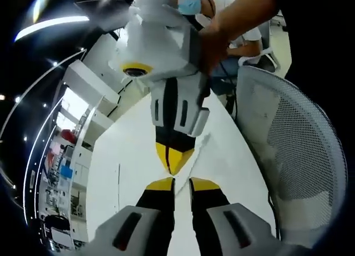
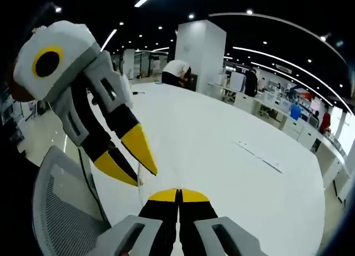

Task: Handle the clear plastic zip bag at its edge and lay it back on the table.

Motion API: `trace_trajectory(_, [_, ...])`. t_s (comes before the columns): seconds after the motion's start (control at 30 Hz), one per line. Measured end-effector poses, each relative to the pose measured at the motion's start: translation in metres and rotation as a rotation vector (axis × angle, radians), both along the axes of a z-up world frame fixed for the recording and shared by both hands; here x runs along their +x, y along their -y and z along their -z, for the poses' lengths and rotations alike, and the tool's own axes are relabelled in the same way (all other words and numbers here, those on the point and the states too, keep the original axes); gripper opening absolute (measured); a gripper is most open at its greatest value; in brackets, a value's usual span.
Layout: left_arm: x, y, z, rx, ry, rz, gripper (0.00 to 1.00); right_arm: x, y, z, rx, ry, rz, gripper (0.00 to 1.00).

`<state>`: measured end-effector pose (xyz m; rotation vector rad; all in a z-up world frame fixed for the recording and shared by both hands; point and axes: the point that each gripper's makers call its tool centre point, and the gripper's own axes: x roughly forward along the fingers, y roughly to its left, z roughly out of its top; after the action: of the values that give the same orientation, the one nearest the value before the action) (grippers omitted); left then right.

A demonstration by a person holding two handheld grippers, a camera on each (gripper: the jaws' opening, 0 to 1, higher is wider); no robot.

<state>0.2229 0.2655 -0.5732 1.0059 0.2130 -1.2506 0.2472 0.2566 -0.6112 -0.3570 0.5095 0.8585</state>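
Yellow-tipped jaws of the left gripper [image 1: 181, 182] rise from the bottom of the left gripper view with a narrow gap between them, and whether they hold anything I cannot tell. Facing it from above, the right gripper [image 1: 173, 166] points its closed yellow tips down toward the left one, nearly meeting it tip to tip, with a person's hand [image 1: 213, 45] wrapped around its white body. In the right gripper view, the right gripper [image 2: 178, 195] has its jaws pressed together, and the left gripper [image 2: 145, 177] comes in from the left, slanting down with its jaws slightly apart. The clear plastic zip bag [image 1: 206, 138] shows faintly as a rippled transparent edge beside the right gripper, above the white tabletop [image 2: 222, 134]. A grey mesh chair [image 1: 294, 156] stands beside the tabletop.
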Motion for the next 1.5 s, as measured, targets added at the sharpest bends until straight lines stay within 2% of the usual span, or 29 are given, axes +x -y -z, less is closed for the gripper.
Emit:
trace_trajectory(0.07, [0.001, 0.005, -0.016, -0.086, -0.036, -0.027, 0.05, 0.0, 0.0, 0.002, -0.012, 0.006, -0.006, 0.0])
trace_trajectory(0.17, [0.007, 0.007, -0.035, -0.144, -0.036, -0.048, 0.06, -0.001, 0.0, 0.004, -0.018, 0.004, -0.008, 0.0])
trace_trajectory(0.37, [0.018, 0.001, -0.044, -0.171, -0.03, -0.087, 0.06, -0.001, -0.002, 0.002, -0.015, 0.015, -0.014, 0.0])
trace_trajectory(0.57, [0.025, -0.011, -0.032, -0.144, -0.041, -0.117, 0.07, 0.001, -0.003, -0.001, -0.021, 0.026, -0.02, 0.0])
trace_trajectory(0.8, [0.036, -0.024, -0.003, -0.038, -0.063, -0.156, 0.09, -0.002, -0.006, -0.006, -0.032, 0.048, -0.046, 0.0])
trace_trajectory(0.93, [0.039, -0.027, 0.008, -0.008, -0.105, -0.165, 0.09, -0.004, -0.01, -0.006, -0.052, 0.061, -0.073, 0.0])
trace_trajectory(1.07, [0.033, -0.034, 0.027, 0.068, -0.154, -0.157, 0.07, -0.005, -0.016, -0.008, -0.047, 0.075, -0.091, 0.0])
trace_trajectory(1.1, [0.033, -0.035, 0.03, 0.073, -0.141, -0.156, 0.07, -0.007, -0.017, -0.008, -0.05, 0.079, -0.102, 0.0])
trace_trajectory(1.17, [0.032, -0.038, 0.036, 0.078, -0.152, -0.16, 0.06, -0.009, -0.02, -0.009, -0.051, 0.089, -0.116, 0.0])
trace_trajectory(1.37, [0.029, -0.041, 0.042, 0.078, -0.155, -0.168, 0.0, -0.012, -0.022, -0.01, -0.051, 0.103, -0.14, 0.0])
trace_trajectory(1.5, [0.029, -0.042, 0.043, 0.074, -0.156, -0.178, 0.0, -0.013, -0.023, -0.009, -0.06, 0.112, -0.144, 0.0])
